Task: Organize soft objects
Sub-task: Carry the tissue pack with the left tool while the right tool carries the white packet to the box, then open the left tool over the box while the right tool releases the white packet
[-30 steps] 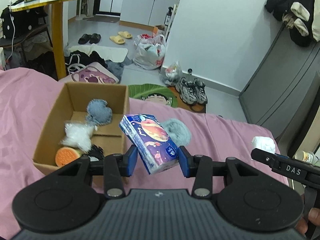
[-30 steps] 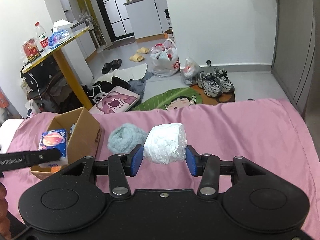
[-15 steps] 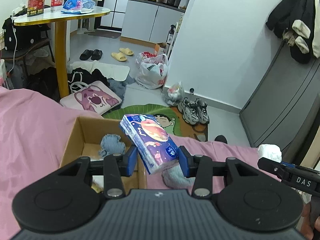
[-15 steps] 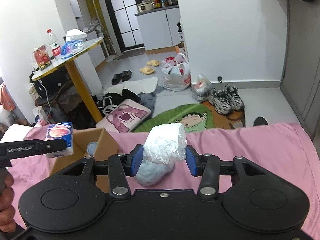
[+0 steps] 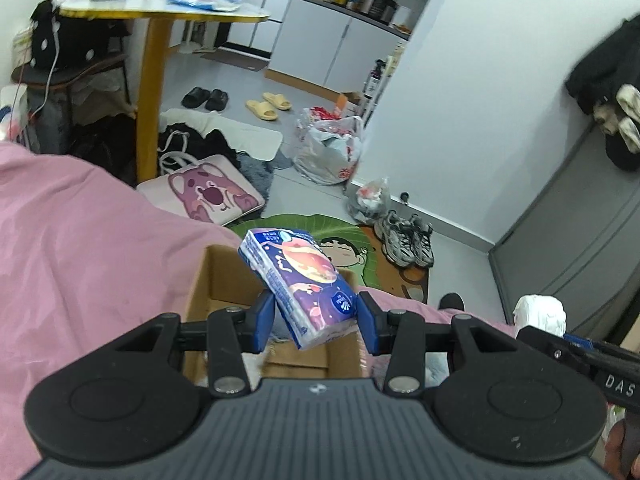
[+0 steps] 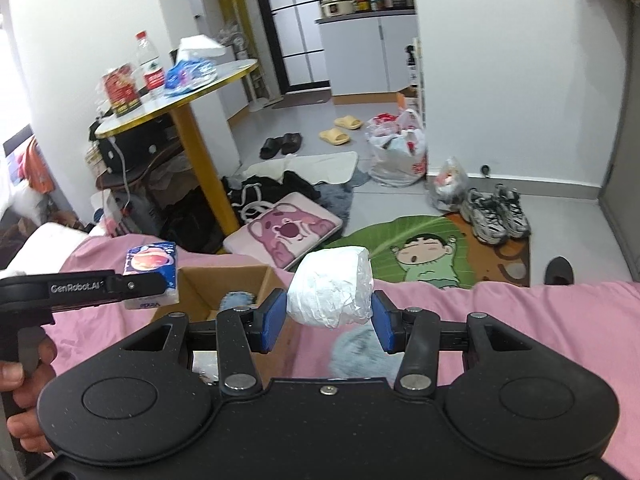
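The left tongs pinch a blue tissue pack printed with a planet design, holding it tilted in the air above the open cardboard box that sits on the pink bedspread. The right tongs grip a white crumpled plastic-wrapped bundle between their blue pads, lifted clear of the bed. Below that bundle, a grey fluffy pad lies on the bedspread just beside the box. Inside the box a bluish fuzzy item shows near the far wall. In the right wrist view, a hand holds the left tool's handle. Beyond the bed, a green cartoon rug, grey sneakers and a pink bear cushion lie on the floor.
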`<control>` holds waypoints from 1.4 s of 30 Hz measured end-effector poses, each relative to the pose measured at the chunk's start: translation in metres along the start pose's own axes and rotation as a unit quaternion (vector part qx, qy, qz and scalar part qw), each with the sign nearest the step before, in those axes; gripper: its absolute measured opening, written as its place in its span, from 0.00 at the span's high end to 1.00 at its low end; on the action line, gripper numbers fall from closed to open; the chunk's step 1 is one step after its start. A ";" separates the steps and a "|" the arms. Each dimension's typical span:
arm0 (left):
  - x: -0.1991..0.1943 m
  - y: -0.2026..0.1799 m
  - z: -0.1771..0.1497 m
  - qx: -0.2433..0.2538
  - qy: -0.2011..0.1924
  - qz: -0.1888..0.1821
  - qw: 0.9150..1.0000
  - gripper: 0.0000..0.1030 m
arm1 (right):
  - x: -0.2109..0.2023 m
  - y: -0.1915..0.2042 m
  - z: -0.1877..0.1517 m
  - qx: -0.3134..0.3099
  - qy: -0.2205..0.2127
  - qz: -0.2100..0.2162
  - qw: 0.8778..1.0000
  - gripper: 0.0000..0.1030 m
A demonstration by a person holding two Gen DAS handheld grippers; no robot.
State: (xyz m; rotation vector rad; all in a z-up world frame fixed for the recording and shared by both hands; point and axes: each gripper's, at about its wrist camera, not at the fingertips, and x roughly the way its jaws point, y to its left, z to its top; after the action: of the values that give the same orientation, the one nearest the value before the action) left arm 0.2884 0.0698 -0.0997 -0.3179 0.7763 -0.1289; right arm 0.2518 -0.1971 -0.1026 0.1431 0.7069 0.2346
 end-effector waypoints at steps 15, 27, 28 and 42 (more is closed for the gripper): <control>0.041 0.046 -0.001 -0.043 0.041 -0.015 0.998 0.56 | 0.044 0.054 0.000 -0.038 0.029 0.028 0.998 0.56; 0.031 0.058 0.002 -0.067 0.021 -0.023 0.997 0.45 | 0.066 0.085 -0.007 -0.059 0.053 0.053 0.995 0.52; 0.031 0.058 0.002 -0.068 0.022 -0.024 0.997 0.44 | 0.066 0.088 -0.008 -0.062 0.057 0.058 0.995 0.42; 0.008 0.030 -0.003 -0.016 0.016 0.006 1.000 0.18 | 0.027 0.068 -0.006 -0.058 0.076 0.049 0.994 0.28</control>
State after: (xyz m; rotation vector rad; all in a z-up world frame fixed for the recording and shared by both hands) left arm 0.2922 0.0953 -0.1169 -0.3424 0.8133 -0.1106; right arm 0.2564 -0.1239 -0.1097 0.0488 0.8370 0.3828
